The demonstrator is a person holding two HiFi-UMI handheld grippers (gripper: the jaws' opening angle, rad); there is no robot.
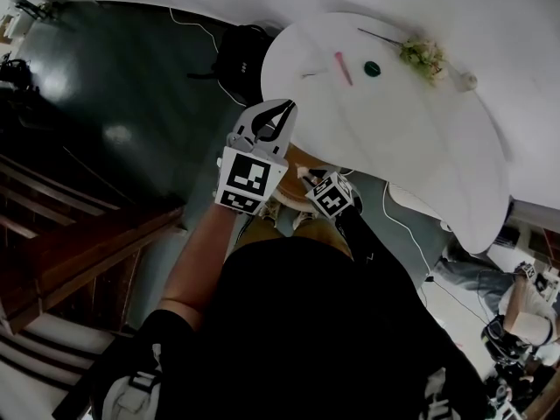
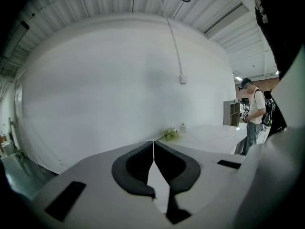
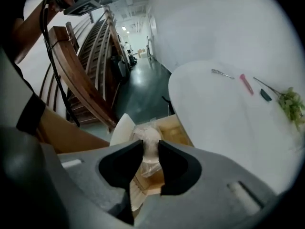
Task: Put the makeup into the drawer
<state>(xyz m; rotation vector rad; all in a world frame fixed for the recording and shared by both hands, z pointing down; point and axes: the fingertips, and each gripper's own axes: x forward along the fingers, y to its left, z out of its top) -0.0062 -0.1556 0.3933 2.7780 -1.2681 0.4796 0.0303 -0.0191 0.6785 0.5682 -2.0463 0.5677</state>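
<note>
My right gripper (image 3: 150, 145) points steeply down over an open wooden drawer (image 3: 177, 133) below the near edge of the white table (image 3: 214, 118). It is shut on a clear, whitish makeup item (image 3: 148, 138) that fills the gap between the pads. In the head view this gripper (image 1: 304, 176) sits low over the drawer (image 1: 302, 158). My left gripper (image 1: 290, 105) is held higher, left of it, shut and holding nothing; its tips (image 2: 153, 142) meet. On the table lie a pink stick (image 1: 343, 68), a dark green round piece (image 1: 372, 68) and a thin metal tool (image 3: 222, 73).
A pale fan-shaped thing (image 3: 120, 128) lies in the drawer. A flower sprig (image 1: 423, 55) lies at the table's far side. A black bag (image 1: 241, 55) and cables lie on the dark floor; wooden stairs (image 1: 79, 243) rise at left. Another person (image 1: 525, 309) stands lower right.
</note>
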